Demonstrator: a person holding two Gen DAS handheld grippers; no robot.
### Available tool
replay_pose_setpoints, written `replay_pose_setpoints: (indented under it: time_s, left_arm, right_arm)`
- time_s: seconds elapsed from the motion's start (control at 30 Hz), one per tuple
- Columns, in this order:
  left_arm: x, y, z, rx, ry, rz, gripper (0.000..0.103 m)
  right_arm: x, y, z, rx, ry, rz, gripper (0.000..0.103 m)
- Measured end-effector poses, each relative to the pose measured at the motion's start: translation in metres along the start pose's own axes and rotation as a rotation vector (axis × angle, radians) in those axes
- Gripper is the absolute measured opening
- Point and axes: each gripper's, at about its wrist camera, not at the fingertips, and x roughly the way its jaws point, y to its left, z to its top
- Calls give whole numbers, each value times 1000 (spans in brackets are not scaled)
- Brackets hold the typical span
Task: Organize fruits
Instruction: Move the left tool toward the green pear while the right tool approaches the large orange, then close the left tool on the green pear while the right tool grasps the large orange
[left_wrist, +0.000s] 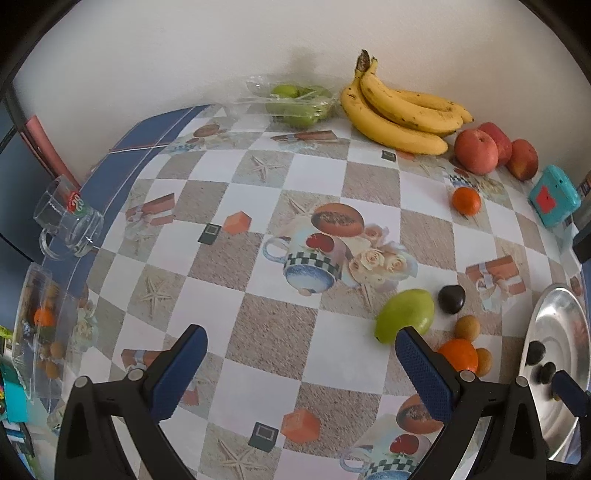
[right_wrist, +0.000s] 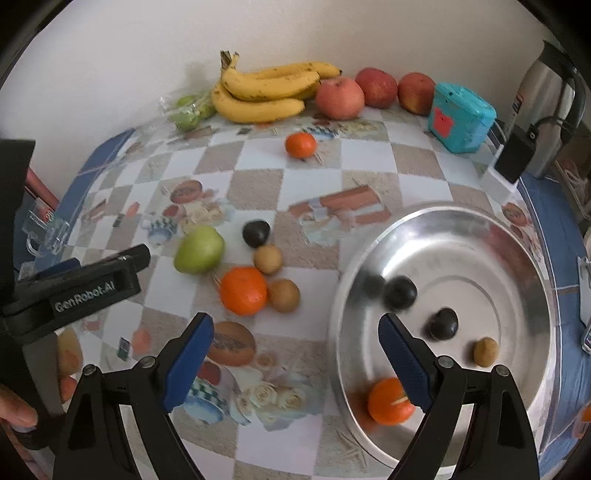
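At nine o'clock in the left wrist view a clear glass mug (left_wrist: 66, 218) lies tipped near the edge of the patterned tablecloth (left_wrist: 258, 343). The left gripper (left_wrist: 301, 373) hangs above the cloth, jaws wide with nothing between them. At twelve o'clock a bag of green fruit (left_wrist: 295, 101) sits beside the bananas (left_wrist: 399, 110), with three red apples (left_wrist: 476, 151) to their right. At four o'clock a green pear (left_wrist: 406, 314), a dark fruit (left_wrist: 451, 298) and an orange (left_wrist: 458, 354) cluster near the bowl's rim.

In the right wrist view the right gripper (right_wrist: 295, 360) also stands wide and empty, over the near left rim of the metal bowl (right_wrist: 517, 258). The bowl holds an orange fruit (right_wrist: 388, 402), two dark fruits (right_wrist: 400, 293) and a small brown fruit (right_wrist: 485, 351). At one o'clock stands a teal box (right_wrist: 461, 118).
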Motion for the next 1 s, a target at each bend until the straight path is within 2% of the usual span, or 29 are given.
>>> replay_pose_setpoints:
  time_s: [0.23,0.47,0.57,0.7,0.73,0.8,0.9,1.0]
  left_arm:
    - [4,2,9,-19,7,-82,103]
    - [13,-11,14,17,16,-126,102]
    - [20,-15,16,17,33,-141,100]
    - [29,-21,19,16,58,-173,97]
    - [30,-23,19,21,58,-178,94]
    - [31,-28,20,36,63,-193,89]
    - [34,-36,21,55,71,-226,89]
    - [36,-44,21,77,73,-245,81]
  right_arm:
    - [3,9,11,5,-23,7,90]
    - [15,18,18,-20,-15,2,72]
    - [22,18,21,-13,-1,11,71]
    - [30,19,24,-11,14,35,62]
    - [32,20,25,-14,19,37,62]
    - [36,23,25,-21,31,47,55]
    - [40,26,26,-25,43,62,50]
    - [43,28,27,-36,47,79,45]
